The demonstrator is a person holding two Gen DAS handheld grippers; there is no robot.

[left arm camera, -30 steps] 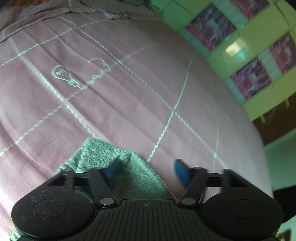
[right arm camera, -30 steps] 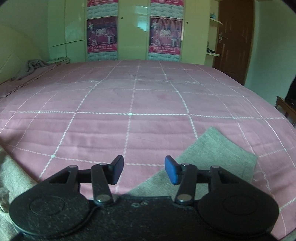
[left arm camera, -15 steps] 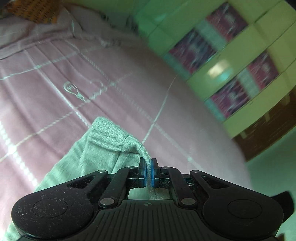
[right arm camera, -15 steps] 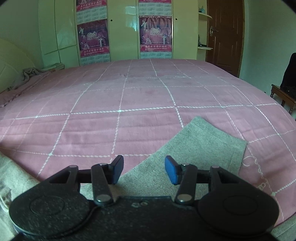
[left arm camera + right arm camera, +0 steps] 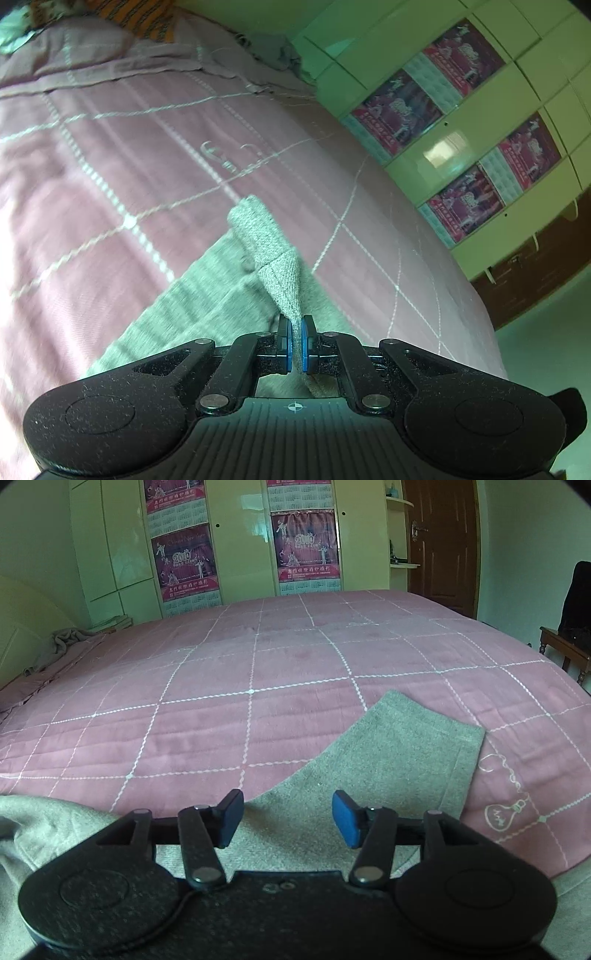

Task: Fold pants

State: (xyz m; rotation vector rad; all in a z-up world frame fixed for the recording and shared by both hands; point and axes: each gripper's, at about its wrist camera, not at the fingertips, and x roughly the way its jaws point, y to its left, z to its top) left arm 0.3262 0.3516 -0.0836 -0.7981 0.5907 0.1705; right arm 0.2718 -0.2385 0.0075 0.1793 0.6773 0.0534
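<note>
Pants (image 5: pixel 207 295), grey and soft, lie on the pink bedspread (image 5: pixel 110 155) in your left view, running from about seven o'clock up toward the centre. Your left gripper (image 5: pixel 294 343) is pinched tight on a fold of their hem, and the cloth rises from the blue pads in a narrow ridge toward twelve o'clock. Bare bedspread spreads wide from nine through one o'clock; the bed's rounded edge falls away at three to four o'clock, with the green cupboards (image 5: pixel 461 110) beyond it.

In your right view, one pant leg (image 5: pixel 369 768) lies flat from six o'clock out to its squared hem at about two o'clock. Your right gripper (image 5: pixel 287 818) stands half open, its jaws having just widened, and they hover over the leg with nothing pressed between them. More grey cloth bunches at eight o'clock. Open bedspread stretches from nine to one o'clock up to the cupboards; a wooden chair (image 5: pixel 565 653) stands off the bed at three o'clock.
</note>
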